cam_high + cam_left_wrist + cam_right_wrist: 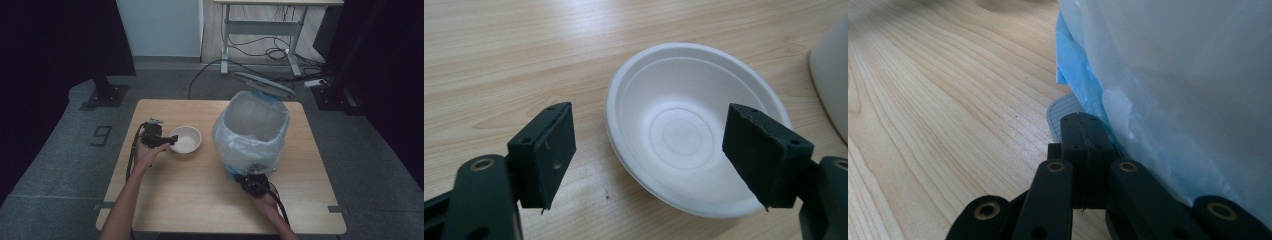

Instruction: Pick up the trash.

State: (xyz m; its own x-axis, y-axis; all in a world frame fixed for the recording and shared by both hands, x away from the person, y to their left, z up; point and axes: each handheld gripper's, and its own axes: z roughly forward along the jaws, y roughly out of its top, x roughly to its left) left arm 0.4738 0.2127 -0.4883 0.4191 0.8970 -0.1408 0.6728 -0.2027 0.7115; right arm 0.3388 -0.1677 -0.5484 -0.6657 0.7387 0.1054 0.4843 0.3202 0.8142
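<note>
- Left tongs (649, 155) are standing spread, straddling the near rim of a round white foam bowl (689, 130) without touching it.
- Right tongs (1082, 131) are pressed together beside a bag-lined white bin (252, 131).
- Both things are resting on the light wooden desk (200, 190).

A shallow white disposable bowl (185, 139) is shown upright and empty on the light wooden table, left of centre, with concentric rings moulded in its base. To its right, well apart, a bin (251, 131) lined with a translucent white bag over a blue one is seen standing upright, its lid (264, 84) raised behind it.
</note>
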